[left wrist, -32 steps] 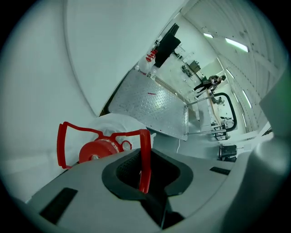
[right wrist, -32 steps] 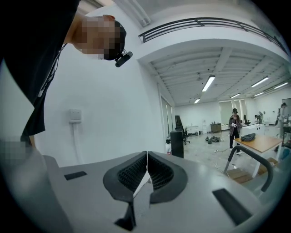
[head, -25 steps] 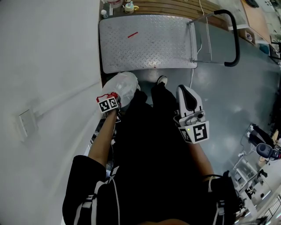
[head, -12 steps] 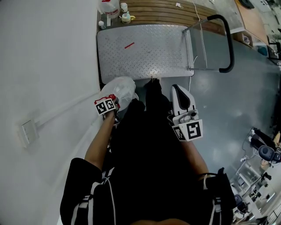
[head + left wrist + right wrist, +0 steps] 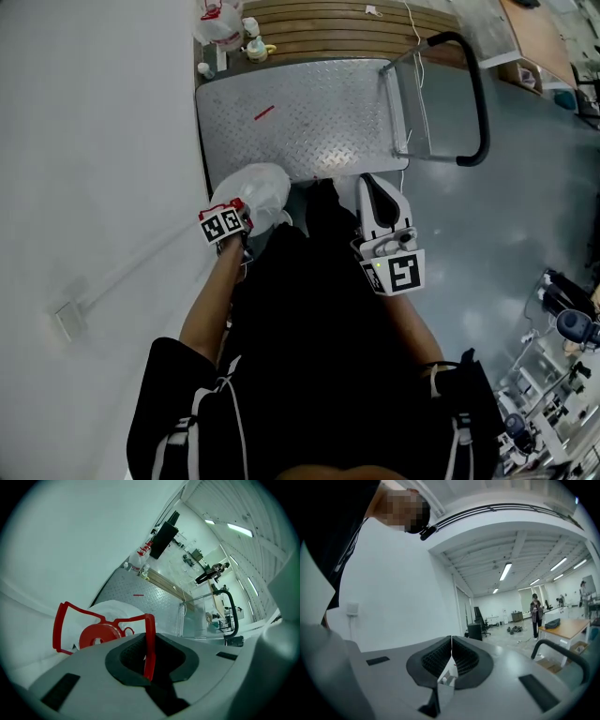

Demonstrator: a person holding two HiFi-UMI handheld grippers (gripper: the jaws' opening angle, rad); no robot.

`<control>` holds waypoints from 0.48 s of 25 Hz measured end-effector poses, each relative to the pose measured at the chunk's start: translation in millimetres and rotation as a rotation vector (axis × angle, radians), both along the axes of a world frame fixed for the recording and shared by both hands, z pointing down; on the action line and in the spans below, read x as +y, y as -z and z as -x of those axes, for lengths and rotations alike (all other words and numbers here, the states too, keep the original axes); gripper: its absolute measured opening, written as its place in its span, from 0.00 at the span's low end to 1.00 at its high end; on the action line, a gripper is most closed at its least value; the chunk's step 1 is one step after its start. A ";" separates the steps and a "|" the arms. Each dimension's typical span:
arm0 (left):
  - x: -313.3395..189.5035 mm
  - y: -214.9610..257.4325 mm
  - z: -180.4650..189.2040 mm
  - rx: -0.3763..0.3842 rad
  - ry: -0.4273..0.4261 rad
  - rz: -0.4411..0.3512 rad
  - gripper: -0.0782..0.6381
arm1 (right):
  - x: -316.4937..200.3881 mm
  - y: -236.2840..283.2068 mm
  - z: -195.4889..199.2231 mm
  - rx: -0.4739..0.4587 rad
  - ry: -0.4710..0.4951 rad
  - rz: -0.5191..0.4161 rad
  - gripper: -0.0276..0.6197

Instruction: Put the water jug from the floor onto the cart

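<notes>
A clear water jug [image 5: 255,190] with a red cap [image 5: 99,635] hangs from its red carrying handle [image 5: 149,641]. My left gripper [image 5: 231,217] is shut on that handle, and the bar runs between its dark pads [image 5: 123,657]. The jug hangs clear of the floor by the white wall, just short of the near edge of the cart's steel checker-plate deck [image 5: 300,112]. The cart's black push handle [image 5: 475,94] stands at the deck's right end. My right gripper [image 5: 372,185] is shut on nothing, its pads [image 5: 461,657] meeting, and it points toward the cart.
A white wall [image 5: 94,141] with a socket box [image 5: 67,320] runs along the left. Small bottles and a bag [image 5: 221,21] sit beyond the deck's far corner, beside wooden planks [image 5: 356,19]. Grey floor [image 5: 525,206] lies right of the cart, with equipment [image 5: 567,323] further right. A person [image 5: 536,609] stands far off.
The person has stepped toward the cart. The jug, hanging from my left gripper, and my right gripper have moved forward and now sit at the deck's near edge. Both grips are unchanged.
</notes>
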State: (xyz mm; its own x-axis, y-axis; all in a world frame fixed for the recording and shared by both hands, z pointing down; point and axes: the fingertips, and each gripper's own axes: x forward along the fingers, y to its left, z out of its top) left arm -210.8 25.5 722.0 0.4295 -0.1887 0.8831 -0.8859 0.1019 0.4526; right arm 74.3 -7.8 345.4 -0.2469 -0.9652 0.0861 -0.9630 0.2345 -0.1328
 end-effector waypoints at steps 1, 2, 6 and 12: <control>-9.2 1.3 -7.5 -0.007 0.002 0.000 0.19 | -5.7 1.0 -9.0 0.030 -0.019 -0.006 0.07; -18.1 2.6 -14.4 -0.014 0.005 -0.002 0.19 | -11.6 3.9 -17.1 0.050 -0.031 -0.018 0.07; -51.9 6.0 -40.1 -0.043 0.009 -0.015 0.19 | -40.8 19.0 -45.8 0.078 -0.006 -0.095 0.07; -86.9 10.9 -85.4 -0.066 -0.066 -0.040 0.20 | -82.0 1.0 -91.2 0.010 0.017 -0.067 0.07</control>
